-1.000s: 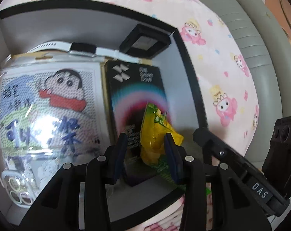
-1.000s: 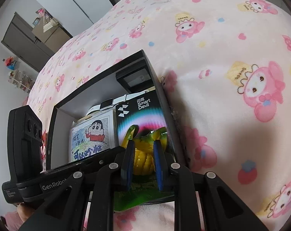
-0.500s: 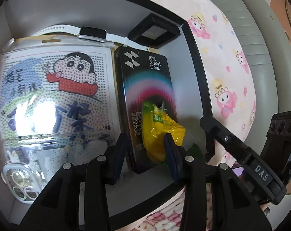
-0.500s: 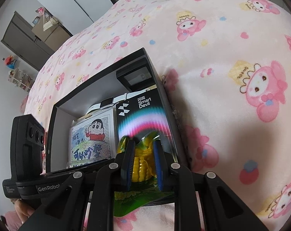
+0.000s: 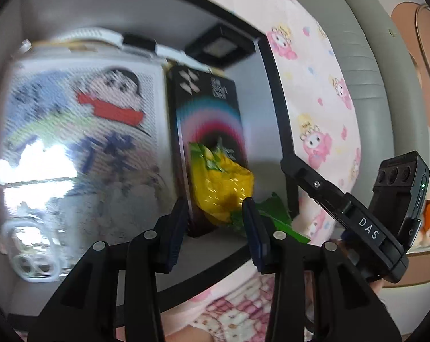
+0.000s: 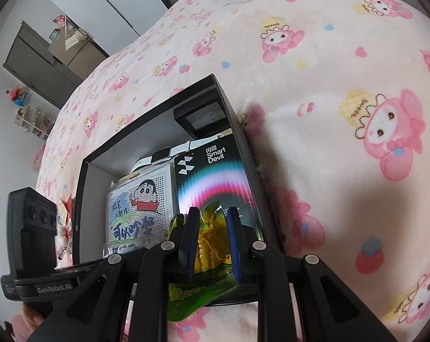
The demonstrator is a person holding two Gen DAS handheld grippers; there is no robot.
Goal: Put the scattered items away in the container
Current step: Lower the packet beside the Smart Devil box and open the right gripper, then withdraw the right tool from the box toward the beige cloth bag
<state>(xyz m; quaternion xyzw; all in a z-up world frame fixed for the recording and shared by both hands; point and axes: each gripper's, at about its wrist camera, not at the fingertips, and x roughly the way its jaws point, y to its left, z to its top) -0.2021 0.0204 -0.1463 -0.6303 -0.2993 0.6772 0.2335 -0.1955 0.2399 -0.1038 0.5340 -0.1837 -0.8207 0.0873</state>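
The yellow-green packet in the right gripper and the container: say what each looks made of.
Yellow-green packet: likely thin glossy plastic film; it is translucent, crinkled and catches highlights between the right gripper pads.
Container: probably rigid cardboard, matte black outside and pale grey inside, with thin, straight, sharp-edged walls.

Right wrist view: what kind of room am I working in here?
Most likely a bedroom. The black box sits on a soft pink cartoon-print blanket that looks like bedding, and a tall pale wardrobe and a cabinet stand in the background.
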